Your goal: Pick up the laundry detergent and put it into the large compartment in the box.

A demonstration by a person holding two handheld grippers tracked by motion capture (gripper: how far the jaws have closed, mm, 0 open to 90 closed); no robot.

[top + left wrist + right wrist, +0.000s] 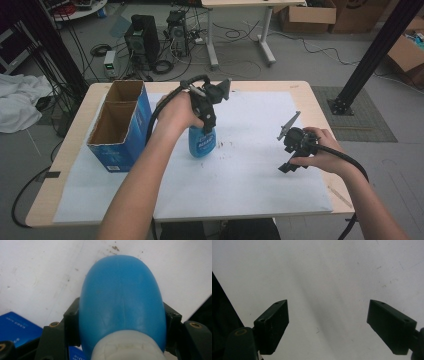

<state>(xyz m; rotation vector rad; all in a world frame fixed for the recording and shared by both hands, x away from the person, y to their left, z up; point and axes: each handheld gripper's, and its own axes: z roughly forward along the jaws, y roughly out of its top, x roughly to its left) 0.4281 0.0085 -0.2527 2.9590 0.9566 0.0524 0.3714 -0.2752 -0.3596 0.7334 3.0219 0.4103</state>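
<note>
Left gripper [207,121] clamped on blue plastic bottle with white neck [202,141], jaws pressing both sides, bottle standing on white paper sheet [250,180] mid-table. Just left: open blue cardboard box [119,125]. Right gripper [328,325] well apart, jaws spread wide, holding nothing, over paper.

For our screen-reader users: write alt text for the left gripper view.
A blue bottle with a white neck is clamped between the left hand-held gripper's black jaws, seen from above against white paper. A blue box corner shows lower left.
</note>
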